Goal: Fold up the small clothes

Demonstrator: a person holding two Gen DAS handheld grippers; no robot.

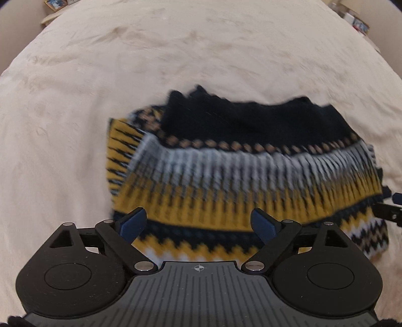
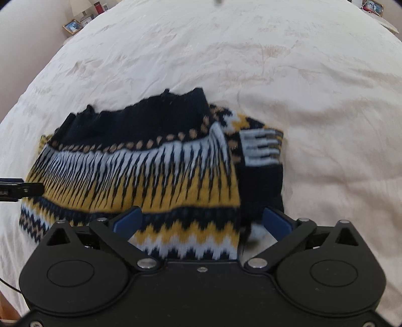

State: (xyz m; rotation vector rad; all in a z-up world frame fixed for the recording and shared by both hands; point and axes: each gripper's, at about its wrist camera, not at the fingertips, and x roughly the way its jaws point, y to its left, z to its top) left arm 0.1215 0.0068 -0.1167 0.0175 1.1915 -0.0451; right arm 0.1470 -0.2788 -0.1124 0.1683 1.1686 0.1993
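The left gripper [image 1: 198, 222], black with blue finger pads [image 1: 134, 222], stands with its jaws wide apart and nothing pinched between them; it hangs over the near edge of a small knitted sweater [image 1: 241, 176], patterned in navy, mustard yellow, white and tan zigzag bands, and whether the pads touch the knit cannot be told; the picture is blurred there. The right gripper [image 2: 201, 221], of the same black build with blue pads [image 2: 276, 221], is likewise spread wide and holds nothing; its left pad sits over the patterned hem, its right pad over the plain navy part just beside the hem's right end. In the left wrist view the tip of the right gripper shows at the sweater's right side; in the right wrist view the tip of the left gripper shows at the sweater's left side; so the two stand side by side along the near hem.

The sweater lies folded on a cream, softly creased bedspread [image 1: 125, 63], toward the near edge of the bed and about midway across it; its plain navy part lies toward the far side, with a patterned sleeve tucked along each side edge.

Past the far corners of the bed stand framed pictures [image 2: 72, 26]; a lamp [image 2: 80, 7] stands by the far left corner in the right wrist view.
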